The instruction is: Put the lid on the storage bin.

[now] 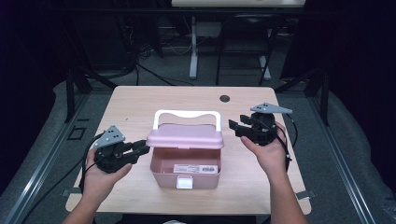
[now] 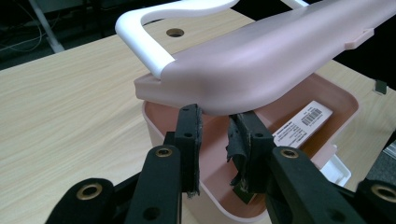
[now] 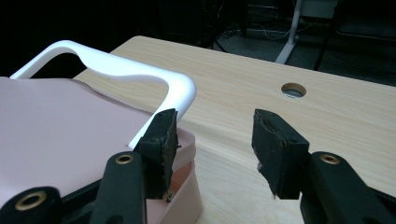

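Note:
A pink plastic box (image 1: 187, 175) stands near the table's front edge. Its pink lid (image 1: 184, 136) is raised partway, with a white handle (image 1: 187, 113) at the back. My left gripper (image 1: 142, 148) is at the lid's left front corner. In the left gripper view its jaws (image 2: 215, 140) stand apart just under the lid (image 2: 261, 56), above the box's open inside, with nothing between the pads. I cannot tell whether the tips touch the lid. My right gripper (image 1: 235, 127) hovers open just right of the lid, one jaw beside the handle (image 3: 116, 67).
A white barcode label (image 2: 303, 123) lies on the box's floor, and a white latch (image 1: 184, 182) sits on its front wall. A round cable hole (image 1: 224, 98) marks the light wooden table (image 1: 135, 107) at the back. Dark floor and desk legs lie beyond.

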`<state>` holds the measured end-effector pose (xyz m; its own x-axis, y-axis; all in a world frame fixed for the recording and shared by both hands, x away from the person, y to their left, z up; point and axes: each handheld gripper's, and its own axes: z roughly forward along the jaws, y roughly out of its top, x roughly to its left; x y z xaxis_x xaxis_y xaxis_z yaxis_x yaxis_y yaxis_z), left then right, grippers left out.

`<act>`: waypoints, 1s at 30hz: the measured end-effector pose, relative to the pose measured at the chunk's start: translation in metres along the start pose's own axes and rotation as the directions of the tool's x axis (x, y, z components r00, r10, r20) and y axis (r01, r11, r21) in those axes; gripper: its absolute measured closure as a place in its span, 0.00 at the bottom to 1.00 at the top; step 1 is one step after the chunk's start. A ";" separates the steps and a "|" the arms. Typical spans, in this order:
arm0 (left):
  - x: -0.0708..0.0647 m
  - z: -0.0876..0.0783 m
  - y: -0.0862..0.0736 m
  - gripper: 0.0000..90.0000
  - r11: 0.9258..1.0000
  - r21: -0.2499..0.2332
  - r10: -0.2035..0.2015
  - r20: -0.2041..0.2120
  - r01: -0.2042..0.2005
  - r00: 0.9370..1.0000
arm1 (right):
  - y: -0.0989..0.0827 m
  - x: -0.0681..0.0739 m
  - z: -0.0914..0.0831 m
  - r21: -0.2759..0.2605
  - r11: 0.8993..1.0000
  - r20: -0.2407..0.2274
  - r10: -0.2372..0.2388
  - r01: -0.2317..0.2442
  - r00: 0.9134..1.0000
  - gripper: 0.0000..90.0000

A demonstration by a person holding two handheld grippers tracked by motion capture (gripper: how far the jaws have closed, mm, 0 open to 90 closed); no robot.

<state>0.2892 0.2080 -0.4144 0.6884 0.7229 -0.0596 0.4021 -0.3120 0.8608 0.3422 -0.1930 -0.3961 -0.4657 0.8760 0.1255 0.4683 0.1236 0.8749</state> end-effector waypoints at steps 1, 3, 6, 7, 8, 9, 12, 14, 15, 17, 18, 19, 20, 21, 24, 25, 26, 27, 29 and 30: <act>0.000 0.000 -0.001 0.81 1.000 -0.005 -0.003 0.001 0.003 1.000 | 0.000 0.000 0.000 0.001 1.000 0.001 0.000 0.000 1.000 0.55; -0.001 0.000 -0.004 0.81 1.000 -0.003 -0.006 0.004 0.006 1.000 | -0.001 -0.001 0.001 0.004 1.000 0.001 0.001 -0.001 1.000 0.55; 0.000 0.000 -0.008 0.81 1.000 -0.005 -0.010 0.012 0.010 1.000 | -0.001 -0.001 0.002 0.005 1.000 0.001 0.000 0.000 1.000 0.55; 0.000 0.000 -0.009 0.81 1.000 -0.006 -0.009 0.015 0.009 1.000 | -0.001 -0.001 0.002 0.006 1.000 0.001 0.000 0.000 1.000 0.55; 0.000 0.000 -0.010 0.81 1.000 -0.004 -0.008 0.018 0.008 1.000 | -0.001 0.000 0.002 0.008 1.000 0.001 -0.001 0.001 1.000 0.55; -0.001 0.000 -0.011 0.81 1.000 -0.007 -0.006 0.019 0.006 1.000 | -0.001 0.000 0.003 0.010 1.000 0.001 0.000 0.000 1.000 0.55; -0.002 0.000 -0.015 0.81 1.000 -0.007 -0.004 0.015 0.004 1.000 | -0.001 0.000 0.003 0.009 1.000 0.003 -0.002 0.002 1.000 0.55; -0.002 0.000 -0.017 0.81 1.000 -0.007 -0.007 0.018 0.007 1.000 | -0.001 0.000 0.003 0.008 1.000 0.003 -0.002 0.002 1.000 0.55; -0.002 0.001 -0.018 0.81 1.000 -0.009 -0.011 0.018 0.011 1.000 | -0.001 0.000 0.003 0.007 1.000 0.003 -0.001 0.001 1.000 0.55; -0.003 0.001 -0.019 0.81 1.000 -0.006 -0.012 0.019 0.012 1.000 | -0.001 0.000 0.003 0.009 1.000 0.004 -0.001 0.001 1.000 0.55; -0.003 0.001 -0.020 0.81 1.000 -0.007 -0.013 0.019 0.013 1.000 | -0.002 0.000 0.003 0.009 1.000 0.003 0.000 0.000 1.000 0.55; -0.003 0.001 -0.021 0.81 1.000 -0.004 -0.009 0.020 0.009 1.000 | -0.002 0.000 0.003 0.010 1.000 0.004 0.000 0.000 1.000 0.55; -0.003 0.001 -0.022 0.81 1.000 -0.004 -0.013 0.021 0.013 1.000 | -0.002 0.000 0.003 0.010 1.000 0.004 0.000 -0.001 1.000 0.55; -0.004 0.001 -0.023 0.81 1.000 -0.006 -0.015 0.021 0.015 1.000 | -0.002 -0.001 0.003 0.010 1.000 0.004 0.001 -0.001 1.000 0.55; -0.004 0.002 -0.026 0.81 1.000 -0.001 -0.018 0.021 0.018 1.000 | -0.002 -0.001 0.003 0.010 1.000 0.004 0.001 -0.001 1.000 0.55; -0.004 0.002 -0.026 0.81 1.000 0.002 -0.014 0.025 0.014 1.000 | -0.002 -0.001 0.003 0.008 1.000 0.004 0.002 -0.002 1.000 0.55; -0.004 0.002 -0.027 0.81 1.000 0.004 -0.017 0.026 0.017 1.000 | -0.002 -0.001 0.003 0.009 1.000 0.004 0.002 -0.002 1.000 0.55; -0.004 0.002 -0.028 0.81 1.000 0.003 -0.021 0.027 0.021 0.999 | -0.002 -0.001 0.003 0.010 1.000 0.005 0.002 -0.002 1.000 0.55; -0.004 0.003 -0.030 0.81 1.000 0.007 -0.017 0.029 0.016 0.999 | -0.002 0.000 0.003 0.011 1.000 0.004 0.001 -0.001 1.000 0.55; -0.005 0.003 -0.031 0.81 1.000 0.010 -0.022 0.031 0.022 0.999 | -0.002 0.000 0.003 0.011 1.000 0.004 0.000 0.000 1.000 0.55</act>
<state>0.2752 0.2122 -0.4423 0.6979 0.7099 -0.0942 0.4228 -0.3022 0.8544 0.3441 -0.1920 -0.3994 -0.4627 0.8779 0.1233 0.4767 0.1291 0.8695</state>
